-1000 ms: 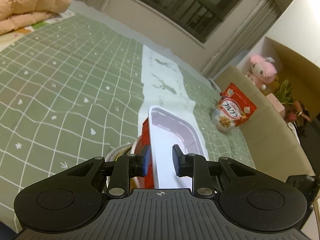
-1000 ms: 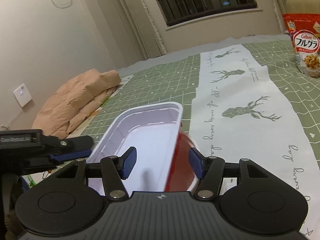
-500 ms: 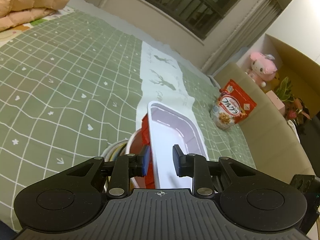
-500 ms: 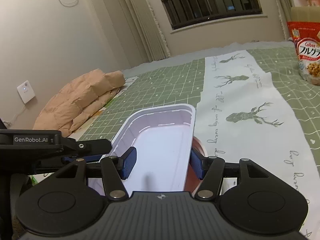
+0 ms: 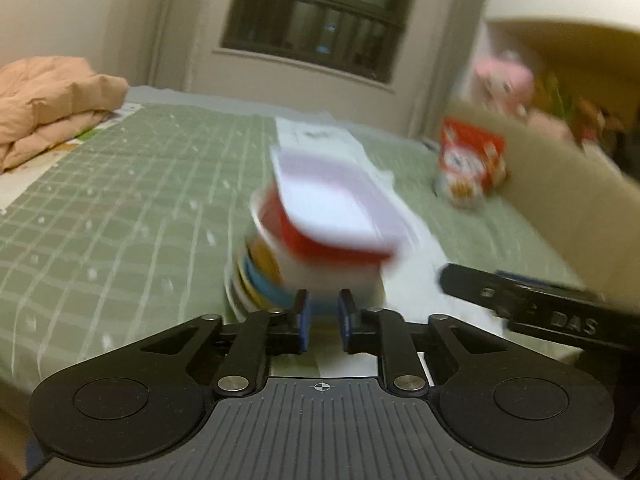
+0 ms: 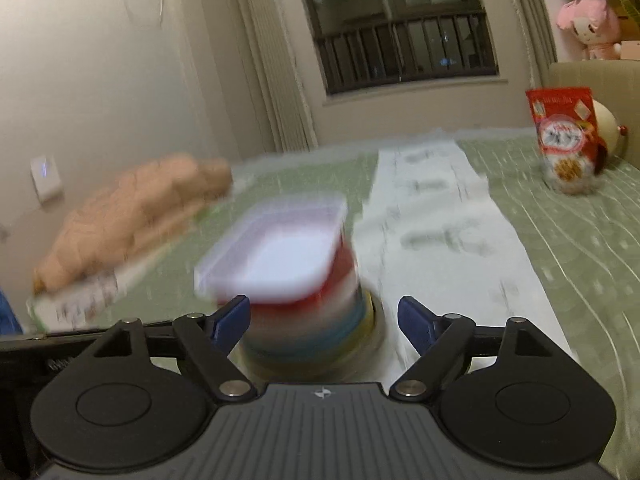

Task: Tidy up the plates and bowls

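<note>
One white tray (image 5: 332, 204) is seen atop one bowl stack (image 5: 272, 276), beyond both grippers: left (image 5: 323, 322) narrowly parted, right (image 6: 324, 320) spread wide, nothing held.

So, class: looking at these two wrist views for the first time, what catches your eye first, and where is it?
A white rectangular tray sits askew atop a stack of coloured bowls on the green checked cloth, just ahead of both grippers. Beyond, to the right, a red cereal bag stands upright, and a pink plush toy sits higher up.

Motion-blurred stack of bowls (image 5: 280, 264) (white tray (image 6: 280, 252) on top), layers indistinct
</note>
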`<state>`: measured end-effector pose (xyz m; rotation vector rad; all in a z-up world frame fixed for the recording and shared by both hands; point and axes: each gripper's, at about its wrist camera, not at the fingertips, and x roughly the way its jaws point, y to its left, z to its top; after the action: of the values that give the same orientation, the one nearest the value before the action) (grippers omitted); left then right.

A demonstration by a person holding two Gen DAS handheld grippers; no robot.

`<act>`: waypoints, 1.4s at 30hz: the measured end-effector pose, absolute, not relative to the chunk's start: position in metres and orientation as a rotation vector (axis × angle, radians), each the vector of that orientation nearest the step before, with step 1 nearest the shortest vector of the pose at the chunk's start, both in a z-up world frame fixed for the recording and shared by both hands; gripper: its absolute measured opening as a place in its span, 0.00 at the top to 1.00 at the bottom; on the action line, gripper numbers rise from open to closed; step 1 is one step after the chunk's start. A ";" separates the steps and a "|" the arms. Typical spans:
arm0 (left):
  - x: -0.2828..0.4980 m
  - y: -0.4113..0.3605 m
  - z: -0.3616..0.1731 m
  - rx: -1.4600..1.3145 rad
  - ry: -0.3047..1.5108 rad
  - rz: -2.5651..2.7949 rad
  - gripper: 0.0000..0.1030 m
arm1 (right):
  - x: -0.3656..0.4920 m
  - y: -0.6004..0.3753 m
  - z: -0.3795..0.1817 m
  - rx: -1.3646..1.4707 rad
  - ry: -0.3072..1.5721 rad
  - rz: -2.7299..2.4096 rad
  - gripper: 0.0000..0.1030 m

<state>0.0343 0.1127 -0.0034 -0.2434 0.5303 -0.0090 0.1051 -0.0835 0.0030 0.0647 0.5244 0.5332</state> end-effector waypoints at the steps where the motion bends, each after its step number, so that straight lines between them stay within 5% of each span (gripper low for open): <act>1: 0.024 0.101 -0.011 -0.219 0.547 -0.004 0.83 | 0.094 -0.086 -0.006 0.041 0.551 0.527 0.21; 17: -0.043 0.060 -0.004 -0.157 0.592 0.081 0.83 | 0.017 -0.107 -0.022 -0.021 0.661 0.434 0.21; 42: -0.043 0.063 -0.012 -0.193 0.631 0.080 0.84 | 0.019 -0.103 -0.027 -0.041 0.691 0.437 0.21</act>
<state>-0.0425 0.0632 -0.0121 -0.1927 0.6312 0.0801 0.0194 -0.1033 -0.0270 -0.0408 0.6910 0.4372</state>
